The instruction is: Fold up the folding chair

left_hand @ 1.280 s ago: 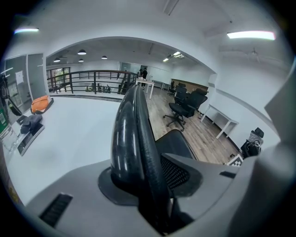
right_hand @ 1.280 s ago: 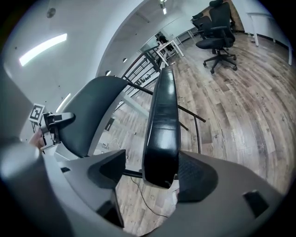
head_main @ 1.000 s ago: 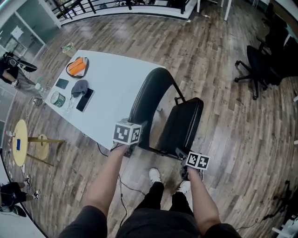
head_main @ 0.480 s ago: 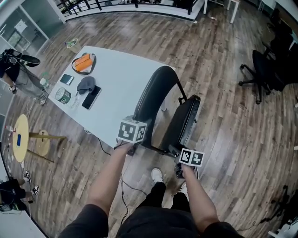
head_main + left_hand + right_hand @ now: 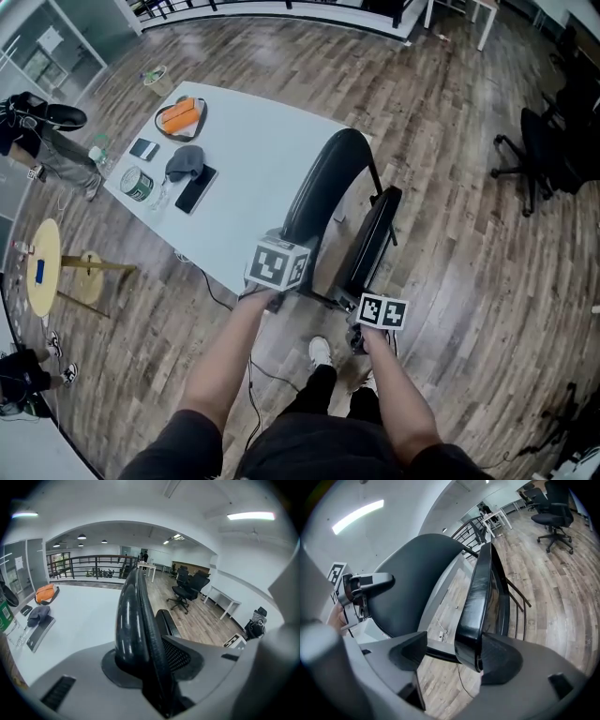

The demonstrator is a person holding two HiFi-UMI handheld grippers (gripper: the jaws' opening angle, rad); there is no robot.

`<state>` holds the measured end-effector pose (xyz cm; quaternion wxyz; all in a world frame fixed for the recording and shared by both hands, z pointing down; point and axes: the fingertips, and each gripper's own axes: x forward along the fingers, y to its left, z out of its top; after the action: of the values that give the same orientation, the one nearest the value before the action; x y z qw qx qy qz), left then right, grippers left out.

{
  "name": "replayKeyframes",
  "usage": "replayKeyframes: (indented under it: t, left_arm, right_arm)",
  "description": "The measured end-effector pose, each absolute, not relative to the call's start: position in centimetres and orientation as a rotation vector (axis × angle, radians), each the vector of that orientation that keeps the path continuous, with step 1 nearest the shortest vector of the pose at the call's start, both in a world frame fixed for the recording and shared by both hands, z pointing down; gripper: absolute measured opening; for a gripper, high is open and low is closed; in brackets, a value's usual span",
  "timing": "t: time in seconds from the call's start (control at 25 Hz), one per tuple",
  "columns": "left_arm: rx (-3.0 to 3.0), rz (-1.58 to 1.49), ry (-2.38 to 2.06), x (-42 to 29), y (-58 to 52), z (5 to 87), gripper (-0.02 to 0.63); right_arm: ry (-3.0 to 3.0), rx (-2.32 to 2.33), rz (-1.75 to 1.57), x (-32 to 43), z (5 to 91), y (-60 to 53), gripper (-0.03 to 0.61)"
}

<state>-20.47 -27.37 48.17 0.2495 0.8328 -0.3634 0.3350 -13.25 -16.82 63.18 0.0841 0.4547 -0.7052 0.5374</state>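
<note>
One jaw of right tool (image 5: 453, 649) touches seat (image 5: 476, 597), unseen overhead.

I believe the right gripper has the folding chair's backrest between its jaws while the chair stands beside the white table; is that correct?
Not quite. Between the jaws of the right gripper is the edge of the seat, not the backrest. The right gripper view shows the seat against one pad and clear of the other. The folding chair does stand beside the white table.

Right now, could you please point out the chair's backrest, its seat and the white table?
backrest (image 5: 323, 187), head view, middle of its dark panel.
seat (image 5: 478, 592), right gripper view, its glossy edge.
white table (image 5: 253, 169), head view, bare top.
</note>
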Motion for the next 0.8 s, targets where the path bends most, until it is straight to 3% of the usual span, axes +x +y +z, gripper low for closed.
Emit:
replayKeyframes:
  t: [0.8]
  left_arm:
    - [2.270, 0.860, -0.967, -20.4, -27.7, 47.5, 0.117]
  right_arm:
    - [-2.204, 1.063, 1.574, -18.9, 63.2, -20.0, 0.333]
